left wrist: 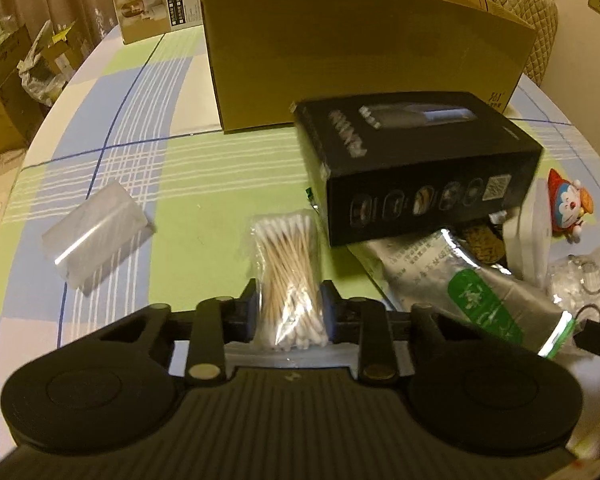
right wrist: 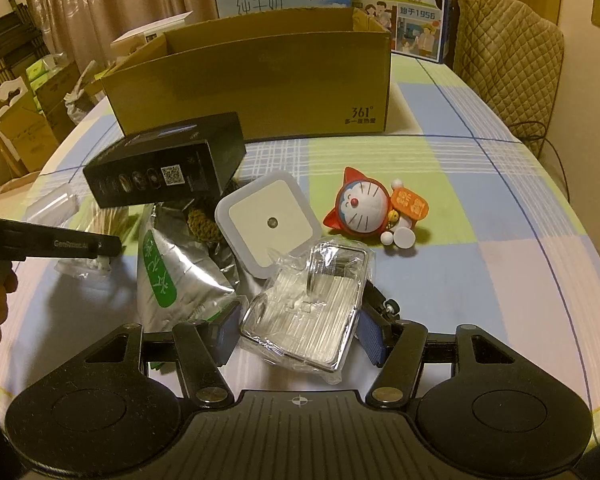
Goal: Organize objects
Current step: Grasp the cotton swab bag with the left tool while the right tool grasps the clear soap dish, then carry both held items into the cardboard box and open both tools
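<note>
My left gripper point(left wrist: 287, 304) is shut on a clear bag of cotton swabs point(left wrist: 286, 276) just above the checked tablecloth. My right gripper point(right wrist: 298, 330) has its jaws around a silvery wrapped case point(right wrist: 306, 312); the pads sit at its sides, and contact is unclear. An open cardboard box point(left wrist: 360, 52) stands at the back, also in the right wrist view point(right wrist: 252, 84). A black product box point(left wrist: 416, 160) lies in front of it, also in the right wrist view point(right wrist: 168, 160).
A silver tea pouch point(right wrist: 172, 268), a white square night light point(right wrist: 270, 222) and a Doraemon figure point(right wrist: 364, 210) lie near the right gripper. A folded clear bag point(left wrist: 96, 240) lies left. Milk cartons point(right wrist: 400, 4) and a chair point(right wrist: 508, 60) stand behind the table.
</note>
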